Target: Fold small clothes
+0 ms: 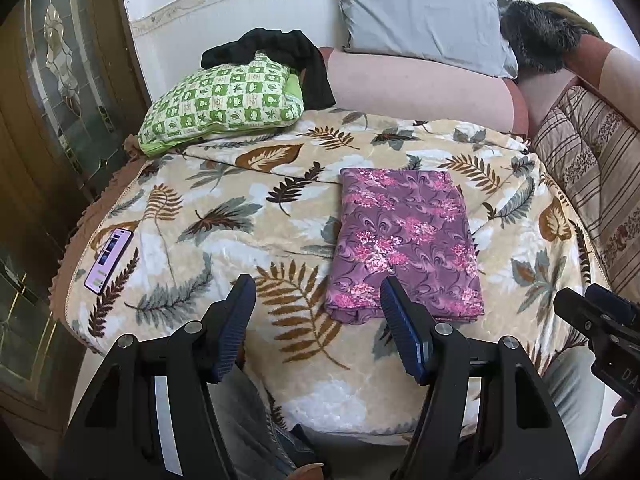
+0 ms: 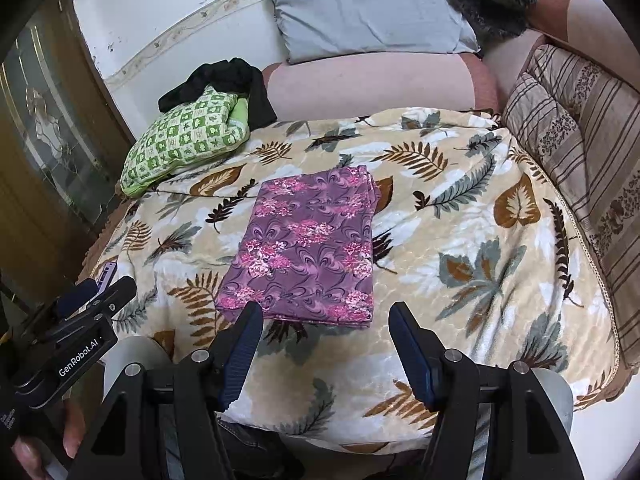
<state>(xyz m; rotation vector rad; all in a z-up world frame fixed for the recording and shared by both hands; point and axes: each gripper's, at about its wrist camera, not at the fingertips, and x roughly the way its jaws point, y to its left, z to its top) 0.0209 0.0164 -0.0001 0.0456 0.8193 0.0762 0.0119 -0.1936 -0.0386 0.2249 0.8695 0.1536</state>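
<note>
**A:** Start closest in. What are the tongs doing?

**B:** Both pairs are spread wide and carry nothing. The left tongs [image 1: 318,320] hang over the near edge of the bed, just short of the cloth's near hem. The right tongs [image 2: 326,342] do the same from the other side, with the hem showing between their fingers. Neither touches fabric.

**A:** And the piece itself?

**B:** The purple floral cloth [image 2: 304,248] lies flat on the leaf-print blanket [image 2: 460,240], roughly mid-bed. It is a neat rectangle with stacked layers visible along its near hem and at the far right corner, so I judge it already folded at least once or twice.

**A:** So this item is finished?

**B:** Likely close to it. The edges line up well and nothing trails loose. Another fold to make it smaller is possible, but the pictures cannot settle that.

**A:** Anything left farther back?

**B:** A phone [image 1: 108,261] sits near the left edge of the bed. Beyond it, a green checked pillow [image 1: 224,100] has a black garment [image 1: 280,50] draped unfolded over it, crumpled. That looks like a candidate for folding next, though I cannot tell how small it is. At the back are a grey pillow [image 1: 420,16] and a dark furry item [image 1: 536,36].
</note>
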